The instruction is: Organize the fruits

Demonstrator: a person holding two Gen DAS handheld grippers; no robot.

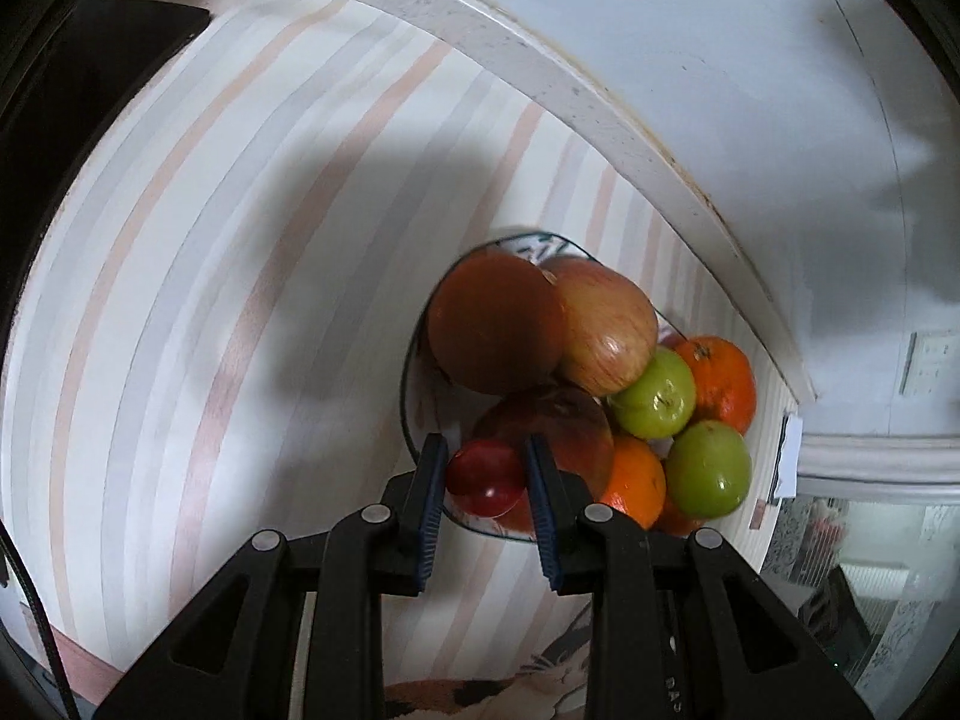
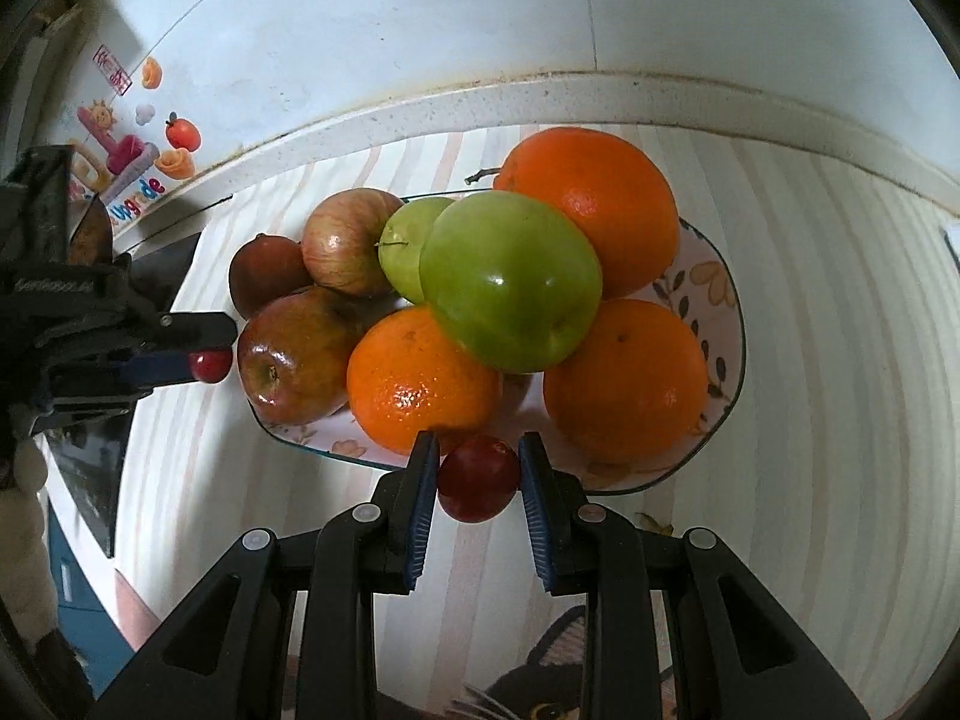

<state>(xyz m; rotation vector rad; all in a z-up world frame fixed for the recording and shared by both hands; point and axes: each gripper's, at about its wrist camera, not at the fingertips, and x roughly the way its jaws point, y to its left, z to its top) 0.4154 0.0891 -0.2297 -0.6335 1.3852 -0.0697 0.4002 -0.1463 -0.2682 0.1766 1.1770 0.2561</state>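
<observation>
**Two small red fruits held at the edge of a heaped plate**

At far left of the right wrist view, the left gripper [image 2: 207, 354] pinches a small glossy red fruit [image 2: 210, 365] between ribbed blue pads, just beside the plate [image 2: 723, 312]. The left wrist view shows that same red fruit [image 1: 486, 477] seated between the tips, both pads touching it.

The plate is glazed, with a dark rim and a leaf pattern, and stands on a striped cloth [image 2: 840, 420]. Piled on it are streaked red apples [image 2: 300, 360], smooth green fruits [image 2: 510, 282] and pebbled oranges [image 2: 624, 378].

The right gripper [image 2: 477, 480] clamps a second round red fruit [image 2: 477, 486] at the plate's near rim.

Wall stickers [image 2: 129, 168] at upper left carry lettering too distorted to read.
</observation>
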